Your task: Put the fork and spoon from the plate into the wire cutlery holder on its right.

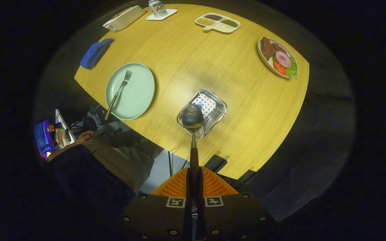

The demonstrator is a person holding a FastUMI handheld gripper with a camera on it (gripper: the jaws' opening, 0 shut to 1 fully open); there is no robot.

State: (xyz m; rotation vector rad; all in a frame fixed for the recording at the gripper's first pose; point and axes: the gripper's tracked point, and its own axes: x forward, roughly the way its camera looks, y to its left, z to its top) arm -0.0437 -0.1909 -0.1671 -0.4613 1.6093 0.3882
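Observation:
My gripper (193, 182) is shut on the spoon (193, 134), both orange fingers (176, 185) pressing on its brown handle. The spoon points straight ahead, and its metal bowl hangs high over the near end of the wire cutlery holder (220, 110), a small silver basket with a white perforated base. To the left of the holder sits the pale green plate (139, 92). On it the fork (117, 93) lies with its tines up the plate and its brown handle sticking out past the plate's near rim and the table edge.
The round wooden table (196, 67) also holds a blue cloth (94, 53), a white box (124, 17), a can on a coaster (157, 8), a divided dish of grains (217, 22) and a plate of food (277, 57). A seated person's arm (75, 142) is below the table's left edge.

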